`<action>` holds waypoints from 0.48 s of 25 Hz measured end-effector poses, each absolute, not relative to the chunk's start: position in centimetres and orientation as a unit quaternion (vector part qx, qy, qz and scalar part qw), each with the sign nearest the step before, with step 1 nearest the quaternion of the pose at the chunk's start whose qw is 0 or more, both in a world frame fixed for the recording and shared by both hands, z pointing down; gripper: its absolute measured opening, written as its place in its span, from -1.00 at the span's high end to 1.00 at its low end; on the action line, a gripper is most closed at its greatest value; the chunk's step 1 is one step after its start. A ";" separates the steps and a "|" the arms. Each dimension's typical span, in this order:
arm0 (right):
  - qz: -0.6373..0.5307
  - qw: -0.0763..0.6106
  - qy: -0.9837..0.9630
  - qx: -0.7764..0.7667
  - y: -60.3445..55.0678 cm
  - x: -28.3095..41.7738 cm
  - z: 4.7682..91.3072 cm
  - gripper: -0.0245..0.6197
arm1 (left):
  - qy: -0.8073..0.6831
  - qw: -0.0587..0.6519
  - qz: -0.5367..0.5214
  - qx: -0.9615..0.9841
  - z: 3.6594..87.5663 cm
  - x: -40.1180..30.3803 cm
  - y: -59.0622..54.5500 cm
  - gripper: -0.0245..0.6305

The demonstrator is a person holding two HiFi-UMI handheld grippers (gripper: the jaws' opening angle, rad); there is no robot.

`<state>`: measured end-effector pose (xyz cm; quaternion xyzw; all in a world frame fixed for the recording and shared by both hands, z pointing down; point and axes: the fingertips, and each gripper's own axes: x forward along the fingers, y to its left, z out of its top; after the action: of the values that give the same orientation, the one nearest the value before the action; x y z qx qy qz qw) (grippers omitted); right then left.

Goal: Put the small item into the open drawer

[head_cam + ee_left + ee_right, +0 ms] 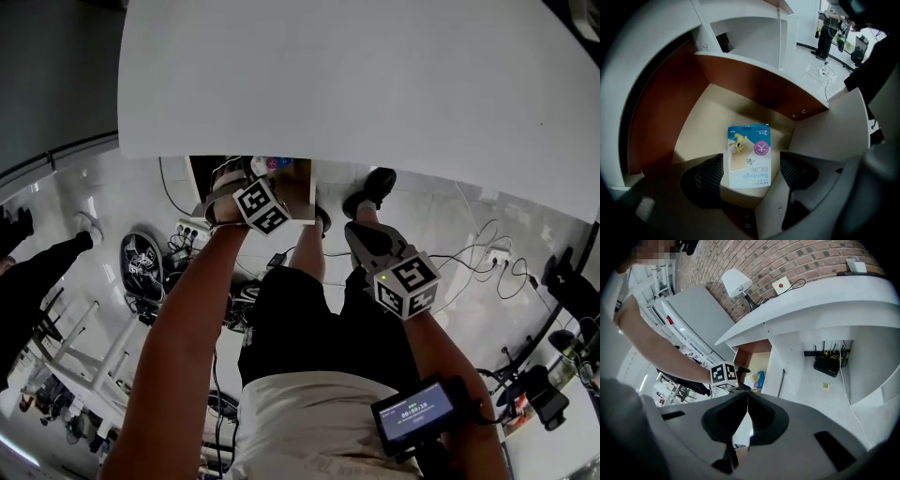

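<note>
My right claw (746,403) is pinched shut on nothing and hangs back by my legs, well away from the drawer. My left claw (751,168) is down inside the open drawer (696,129) with its jaws wide apart. I think the letting-go step is done, so next I should lift this claw straight up without bumping anything. The small bandage box (749,152) lies flat on the drawer floor between the two jaws (brown walls stand behind it).

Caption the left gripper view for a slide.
Left tongs, open, flank the bandage box lying flat on the drawer floor.
</note>
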<state>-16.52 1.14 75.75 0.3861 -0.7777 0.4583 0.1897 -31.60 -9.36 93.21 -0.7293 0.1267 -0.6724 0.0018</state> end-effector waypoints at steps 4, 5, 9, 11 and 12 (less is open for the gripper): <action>0.449 0.195 -0.783 0.384 0.4 -16.6 75.3 0.90 | 0.138 -0.001 -0.660 -0.739 90.8 -31.3 -9.0 -0.18; 0.447 0.197 -0.784 0.384 0.4 -16.6 75.1 0.90 | 0.141 -0.003 -0.656 -0.741 90.1 -31.2 -8.9 -0.11; 0.440 0.209 -0.786 0.380 0.7 -16.5 73.8 0.90 | 0.151 -0.005 -0.648 -0.746 87.9 -31.1 -8.0 0.08; 0.435 0.213 -0.787 0.381 0.5 -16.6 73.3 0.90 | 0.156 -0.011 -0.645 -0.748 87.1 -31.4 -7.7 0.18; 0.431 0.216 -0.789 0.382 0.3 -16.6 73.1 0.90 | 0.161 -0.016 -0.643 -0.749 86.6 -31.6 -7.7 0.21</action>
<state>-16.60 0.29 73.15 0.3821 -0.7886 0.4308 0.2158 -31.60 -7.71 86.62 -0.7490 0.1605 -0.6426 -0.0163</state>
